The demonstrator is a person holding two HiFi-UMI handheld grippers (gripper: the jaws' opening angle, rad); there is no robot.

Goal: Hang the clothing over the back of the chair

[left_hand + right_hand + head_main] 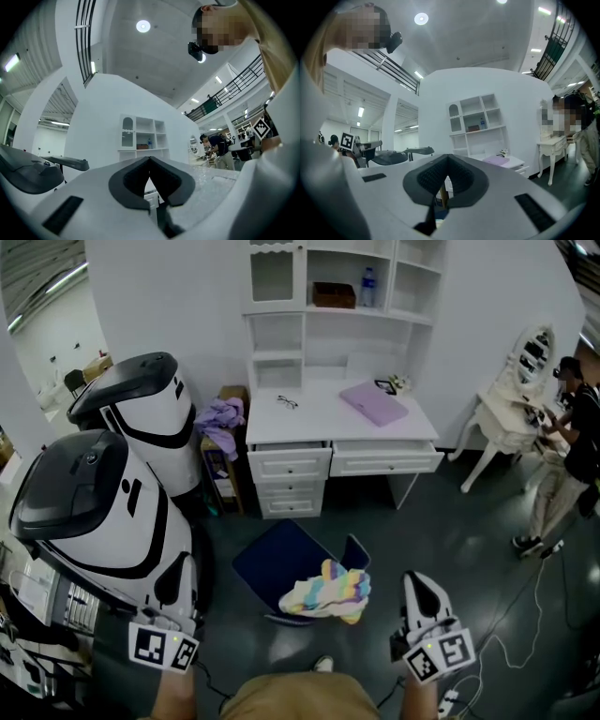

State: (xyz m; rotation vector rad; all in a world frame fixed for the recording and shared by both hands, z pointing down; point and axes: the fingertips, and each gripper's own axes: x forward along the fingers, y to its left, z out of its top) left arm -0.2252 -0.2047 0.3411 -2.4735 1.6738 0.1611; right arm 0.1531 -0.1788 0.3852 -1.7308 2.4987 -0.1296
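A dark blue chair (279, 557) stands on the floor in front of me in the head view. A pastel rainbow-striped piece of clothing (328, 593) lies bunched over the chair's near edge. My left gripper (187, 565) is low at the left, well apart from the clothing, and its jaws are shut with nothing in them. The right gripper (419, 579) hangs just right of the chair, also shut and empty. In the left gripper view the left gripper (150, 161) points towards the white shelf unit. In the right gripper view the right gripper (447, 159) points the same way, tips together.
A white desk (309, 423) with drawers and shelves stands beyond the chair, with a purple item (373, 401) and glasses (287, 401) on it. Large white-and-black machines (103, 512) crowd the left. A person (567, 456) stands by a dressing table at the right. Cables (525, 615) run across the floor.
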